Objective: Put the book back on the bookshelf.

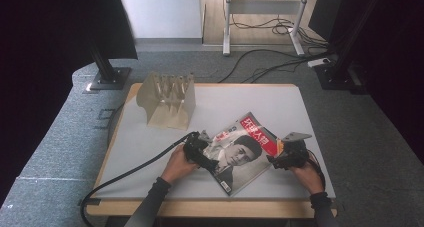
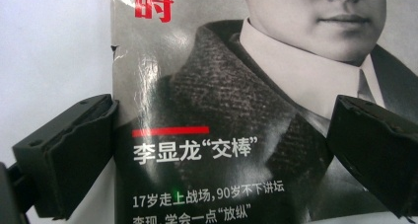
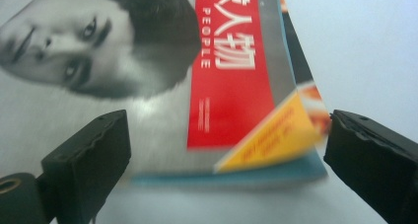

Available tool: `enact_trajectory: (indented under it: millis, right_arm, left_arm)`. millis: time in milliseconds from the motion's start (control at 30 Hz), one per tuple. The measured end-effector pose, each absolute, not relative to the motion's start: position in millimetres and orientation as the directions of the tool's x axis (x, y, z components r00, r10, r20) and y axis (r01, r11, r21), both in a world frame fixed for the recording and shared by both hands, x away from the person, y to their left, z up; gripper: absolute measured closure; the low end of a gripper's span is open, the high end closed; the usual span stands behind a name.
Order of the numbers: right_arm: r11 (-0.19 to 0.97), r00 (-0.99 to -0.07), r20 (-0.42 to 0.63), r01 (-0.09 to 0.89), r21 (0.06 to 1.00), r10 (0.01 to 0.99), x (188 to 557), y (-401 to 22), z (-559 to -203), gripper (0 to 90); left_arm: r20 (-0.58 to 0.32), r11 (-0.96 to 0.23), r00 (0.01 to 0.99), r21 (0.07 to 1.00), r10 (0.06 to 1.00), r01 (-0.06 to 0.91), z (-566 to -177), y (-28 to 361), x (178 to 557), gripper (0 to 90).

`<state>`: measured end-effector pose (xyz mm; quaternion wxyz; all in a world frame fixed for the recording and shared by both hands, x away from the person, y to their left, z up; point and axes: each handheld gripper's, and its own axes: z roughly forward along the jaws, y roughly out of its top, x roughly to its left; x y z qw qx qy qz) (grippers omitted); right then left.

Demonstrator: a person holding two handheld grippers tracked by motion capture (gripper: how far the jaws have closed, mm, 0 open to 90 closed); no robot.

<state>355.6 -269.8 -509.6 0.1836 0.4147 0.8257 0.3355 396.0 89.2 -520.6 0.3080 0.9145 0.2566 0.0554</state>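
Our glossy portrait-cover magazine (image 1: pixel 243 149) lies flat, red masthead toward one o'clock, long axis diagonal. Left gripper (image 1: pixel 206 157) and right gripper (image 1: pixel 280 158) gape wide at opposite edges, holding nothing. We see bare white tabletop (image 1: pixel 240 99) from ten to two o'clock.

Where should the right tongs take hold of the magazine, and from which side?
Probably at the right corner of the magazine, where the yellow corner of the cover curls up off the table. The right tongs, standing open there, could come in low from the right and close on that lifted edge.
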Motion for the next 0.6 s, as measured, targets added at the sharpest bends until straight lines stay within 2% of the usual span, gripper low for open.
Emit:
enact_trajectory:
  millis: [233,367,500,600]
  right_arm:
    - [0.472,-0.606,-0.042,0.572,0.671,0.794,341.1,-274.1,-520.3,5.3]
    - [0.473,-0.591,-0.059,0.578,0.665,0.804,346.3,-273.3,-525.9,3.9]
    - [0.458,-0.561,-0.084,0.57,0.682,0.823,353.1,-275.4,-525.7,9.5]
    - [0.44,-0.54,-0.078,0.585,0.681,0.838,361.8,-275.6,-526.0,7.4]
  left_arm:
    - [-0.058,-0.683,0.861,0.583,0.505,0.44,-519.8,90.0,393.1,0.0]
    - [-0.059,-0.687,0.86,0.576,0.507,0.444,-519.1,90.8,387.3,0.0]
    - [-0.058,-0.695,0.865,0.569,0.498,0.439,-518.4,93.0,378.0,0.0]
    - [-0.069,-0.703,0.87,0.56,0.489,0.439,-517.1,95.4,373.3,0.0]
